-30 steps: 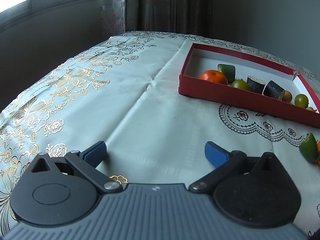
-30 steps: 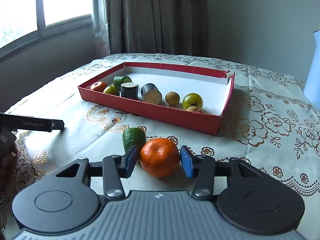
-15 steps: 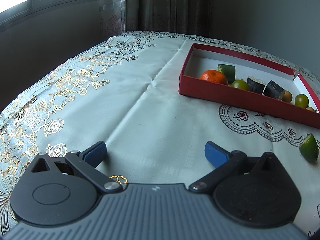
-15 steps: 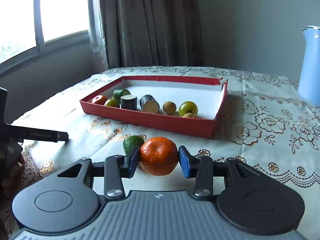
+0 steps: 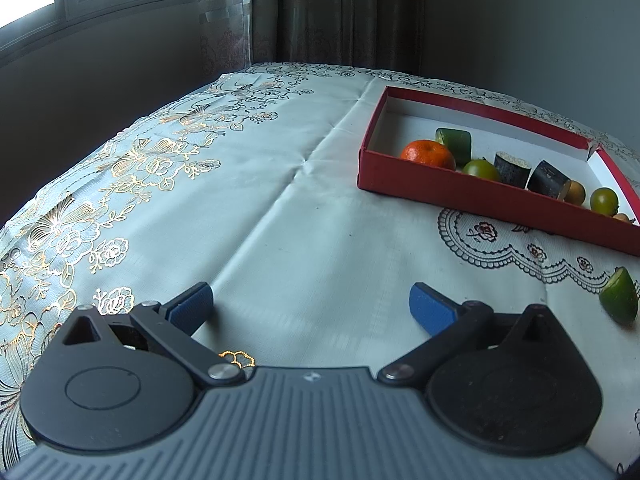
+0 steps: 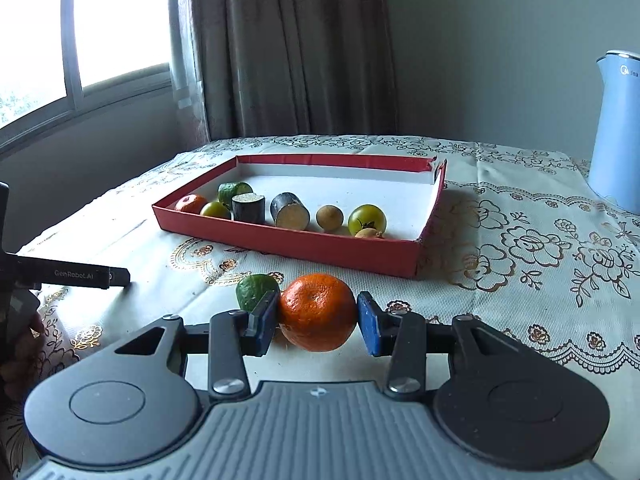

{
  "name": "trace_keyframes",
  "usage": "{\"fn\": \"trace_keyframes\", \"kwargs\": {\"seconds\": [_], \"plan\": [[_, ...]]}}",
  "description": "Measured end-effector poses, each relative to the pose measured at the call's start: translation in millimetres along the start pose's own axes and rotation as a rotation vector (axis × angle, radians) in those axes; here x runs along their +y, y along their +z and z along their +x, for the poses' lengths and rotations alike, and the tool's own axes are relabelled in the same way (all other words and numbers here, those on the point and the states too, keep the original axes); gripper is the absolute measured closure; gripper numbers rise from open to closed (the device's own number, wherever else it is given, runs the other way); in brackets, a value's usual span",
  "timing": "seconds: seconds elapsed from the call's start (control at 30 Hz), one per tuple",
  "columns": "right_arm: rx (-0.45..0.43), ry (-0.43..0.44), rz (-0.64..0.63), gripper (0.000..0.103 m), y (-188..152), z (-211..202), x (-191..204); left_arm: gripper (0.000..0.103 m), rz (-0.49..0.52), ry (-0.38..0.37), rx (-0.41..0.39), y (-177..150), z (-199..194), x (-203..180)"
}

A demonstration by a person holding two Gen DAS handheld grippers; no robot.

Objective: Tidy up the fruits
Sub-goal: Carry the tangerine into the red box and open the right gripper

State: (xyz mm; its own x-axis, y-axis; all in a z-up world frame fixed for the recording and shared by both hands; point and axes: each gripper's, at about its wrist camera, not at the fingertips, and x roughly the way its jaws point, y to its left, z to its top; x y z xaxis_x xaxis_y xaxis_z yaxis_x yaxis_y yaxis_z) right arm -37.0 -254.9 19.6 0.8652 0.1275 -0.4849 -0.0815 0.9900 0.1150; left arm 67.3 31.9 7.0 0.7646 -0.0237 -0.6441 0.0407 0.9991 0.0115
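Note:
My right gripper (image 6: 317,322) is shut on an orange mandarin (image 6: 317,312) and holds it above the tablecloth, in front of the red box (image 6: 288,242). A green fruit piece (image 6: 253,290) lies on the cloth just left of and behind the mandarin; it also shows in the left wrist view (image 5: 620,295). The red box (image 5: 472,196) holds another mandarin (image 5: 427,153), green fruits, dark cut pieces and small brown fruits in a row. My left gripper (image 5: 311,307) is open and empty, low over the cloth, left of the box.
A blue kettle (image 6: 616,128) stands at the far right of the table. The left gripper's finger (image 6: 68,274) reaches in from the left in the right wrist view. A window and curtain lie behind the table's far edge.
My right gripper has lifted the mandarin off the cloth and tilted upward; the box and kettle now sit lower in its view. The left gripper has stayed put.

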Motion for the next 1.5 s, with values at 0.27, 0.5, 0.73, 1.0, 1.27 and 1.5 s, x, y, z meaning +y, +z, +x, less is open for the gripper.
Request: {"fn": "trace_keyframes", "kwargs": {"seconds": [0.27, 0.5, 0.73, 1.0, 1.27, 1.5], "plan": [[-0.002, 0.002, -0.004, 0.061, 0.0, -0.1, 1.2, 0.000, 0.000, 0.000, 0.000, -0.2, -0.2, 0.2], [-0.012, 0.001, -0.005, 0.061, 12.0, 3.0, 1.8, 0.000, 0.000, 0.000, 0.000, -0.3, -0.2, 0.4], [-0.045, -0.008, -0.009, 0.061, 50.9, 14.9, 2.2, 0.000, -0.001, -0.001, 0.000, -0.3, 0.0, 0.5], [-0.024, -0.047, -0.029, 0.061, 80.4, 52.8, 4.4, 0.000, -0.002, -0.002, 0.000, -0.3, 0.6, 0.3], [0.034, -0.059, -0.056, 0.061, 78.9, 86.6, 12.2, 0.000, -0.002, -0.002, 0.000, -0.3, 0.9, 0.0], [0.069, -0.071, -0.056, 0.061, 69.4, 105.9, 11.9, 0.000, -0.002, -0.002, 0.000, -0.3, 1.0, 0.4]]}}
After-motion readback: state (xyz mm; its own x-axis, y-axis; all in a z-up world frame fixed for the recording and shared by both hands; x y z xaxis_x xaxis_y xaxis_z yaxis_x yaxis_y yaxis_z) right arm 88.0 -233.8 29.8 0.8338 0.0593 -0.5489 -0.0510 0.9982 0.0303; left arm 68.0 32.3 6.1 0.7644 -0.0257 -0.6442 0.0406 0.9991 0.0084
